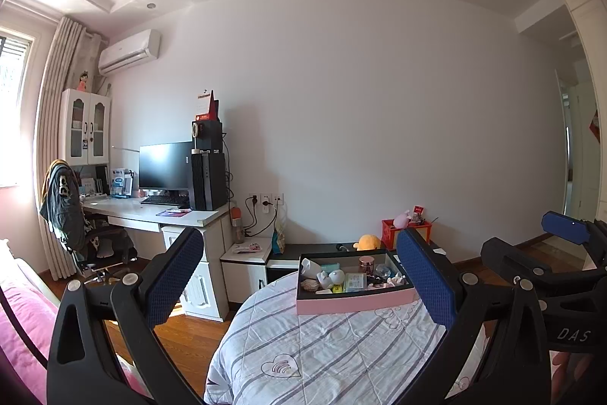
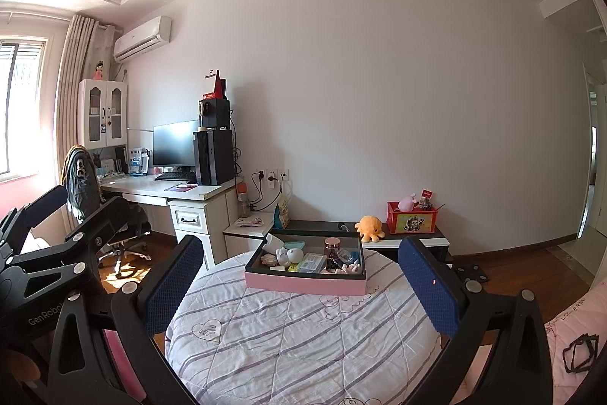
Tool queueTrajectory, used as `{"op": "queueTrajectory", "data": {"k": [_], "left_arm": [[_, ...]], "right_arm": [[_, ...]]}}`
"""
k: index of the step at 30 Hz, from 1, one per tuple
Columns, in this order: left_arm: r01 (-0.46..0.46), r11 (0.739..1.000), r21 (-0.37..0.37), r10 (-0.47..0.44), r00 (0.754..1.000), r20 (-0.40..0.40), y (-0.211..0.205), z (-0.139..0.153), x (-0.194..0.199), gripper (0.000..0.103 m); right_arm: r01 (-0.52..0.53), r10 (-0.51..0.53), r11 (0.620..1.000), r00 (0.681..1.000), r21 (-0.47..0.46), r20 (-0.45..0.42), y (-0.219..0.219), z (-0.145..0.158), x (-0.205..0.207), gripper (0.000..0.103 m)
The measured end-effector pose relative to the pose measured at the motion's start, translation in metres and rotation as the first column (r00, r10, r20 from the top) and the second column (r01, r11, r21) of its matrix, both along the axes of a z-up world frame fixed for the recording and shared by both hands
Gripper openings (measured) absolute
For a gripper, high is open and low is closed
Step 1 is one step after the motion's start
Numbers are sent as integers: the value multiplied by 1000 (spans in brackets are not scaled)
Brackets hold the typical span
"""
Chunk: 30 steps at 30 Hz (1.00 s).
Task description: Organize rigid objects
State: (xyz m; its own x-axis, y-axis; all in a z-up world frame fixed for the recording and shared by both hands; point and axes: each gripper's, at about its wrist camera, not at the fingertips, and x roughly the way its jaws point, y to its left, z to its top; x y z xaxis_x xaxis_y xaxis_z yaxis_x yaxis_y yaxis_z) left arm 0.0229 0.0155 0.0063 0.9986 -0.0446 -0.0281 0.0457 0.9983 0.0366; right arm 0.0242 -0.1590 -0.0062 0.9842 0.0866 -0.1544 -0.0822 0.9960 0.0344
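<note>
A shallow pink box point(image 1: 353, 304) point(image 2: 303, 285) with a dark inner wall sits at the far end of a round bed with a striped quilt point(image 1: 322, 352) point(image 2: 296, 333). It holds several small items: a white bottle, white figurines, a rose-capped jar point(image 2: 332, 245), a blue-green packet point(image 2: 312, 262). My left gripper point(image 1: 303, 276) is open, well short of the box, nothing between its blue pads. My right gripper point(image 2: 299, 276) is also open and empty, hovering over the quilt on the near side of the box. Each gripper shows at the edge of the other's view.
Beyond the bed a low dark cabinet point(image 2: 413, 240) carries an orange plush octopus point(image 2: 370, 227) and a red box point(image 2: 411, 218). At left stand a white desk point(image 2: 170, 190) with monitor and computer tower, and an office chair point(image 2: 114, 215). Wooden floor surrounds the bed; a doorway opens at right.
</note>
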Motion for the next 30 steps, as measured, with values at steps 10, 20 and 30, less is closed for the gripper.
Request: {"op": "queueTrajectory", "data": {"k": [10,20,30], "left_arm": [[0,1000,0,0,1000,1,-1,0,1,103],[-3,1000,1,3,1000,5,-1,0,0,103],[-6,1000,1,6,1000,10,-2,0,0,103]], "right_arm": [[0,0,1000,1000,0,3,1,0,-1,103],[-3,3,1000,1000,0,1,-1,1,1,103],[-3,3,1000,1000,0,3,-2,2,2,103]]}}
